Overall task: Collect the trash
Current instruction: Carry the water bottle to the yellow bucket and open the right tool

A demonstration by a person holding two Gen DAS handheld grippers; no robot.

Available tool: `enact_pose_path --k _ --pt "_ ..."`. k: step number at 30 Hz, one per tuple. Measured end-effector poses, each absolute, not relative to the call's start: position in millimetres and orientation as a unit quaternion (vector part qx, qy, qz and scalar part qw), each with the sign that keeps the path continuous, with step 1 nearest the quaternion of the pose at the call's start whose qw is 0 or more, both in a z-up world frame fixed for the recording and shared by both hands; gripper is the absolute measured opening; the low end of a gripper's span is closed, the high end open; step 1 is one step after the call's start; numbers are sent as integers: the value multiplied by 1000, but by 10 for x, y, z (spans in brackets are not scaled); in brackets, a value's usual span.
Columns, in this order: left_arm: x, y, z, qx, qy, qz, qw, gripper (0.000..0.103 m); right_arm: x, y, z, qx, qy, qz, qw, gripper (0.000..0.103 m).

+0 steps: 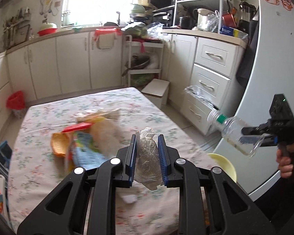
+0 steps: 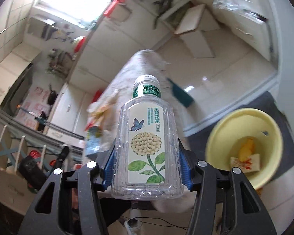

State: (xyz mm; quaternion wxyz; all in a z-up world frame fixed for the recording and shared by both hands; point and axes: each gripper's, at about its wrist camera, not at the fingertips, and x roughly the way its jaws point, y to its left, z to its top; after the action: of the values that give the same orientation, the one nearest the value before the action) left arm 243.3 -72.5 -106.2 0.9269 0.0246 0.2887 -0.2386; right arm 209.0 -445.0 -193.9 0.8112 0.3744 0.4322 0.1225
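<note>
Clear plastic tea bottle [image 2: 147,137] clamped in right gripper [image 2: 147,168], long axis along fingers, cap toward upper frame, left gripper [image 1: 147,152] narrowly pinching crumpled clear plastic wrapper [image 1: 148,156].

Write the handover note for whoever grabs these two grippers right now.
Left gripper: shut on a crumpled clear plastic bag, held above the table.
Right gripper: shut on an empty clear tea bottle, cap on.
Yellow bowl beside the table already holds a few scraps.
Left: drop both items, then clear the wrapper pile on the floral cloth. Red-lined bin stands beyond the table.
</note>
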Motion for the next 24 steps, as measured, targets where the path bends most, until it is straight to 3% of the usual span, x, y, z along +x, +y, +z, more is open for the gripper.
enact_pose_path --k 17,21,24 --pt "2184 -1901 -1177 41 307 -301 902 19 2154 -4802 -2367 365 502 23 784 55" --pt "2192 -2048 -1210 38 315 -311 896 19 2205 -4934 -2475 382 511 5 770 65" --pt "2208 -2179 -1271 35 326 -318 890 20 2202 -5046 -2464 406 494 3 769 66"
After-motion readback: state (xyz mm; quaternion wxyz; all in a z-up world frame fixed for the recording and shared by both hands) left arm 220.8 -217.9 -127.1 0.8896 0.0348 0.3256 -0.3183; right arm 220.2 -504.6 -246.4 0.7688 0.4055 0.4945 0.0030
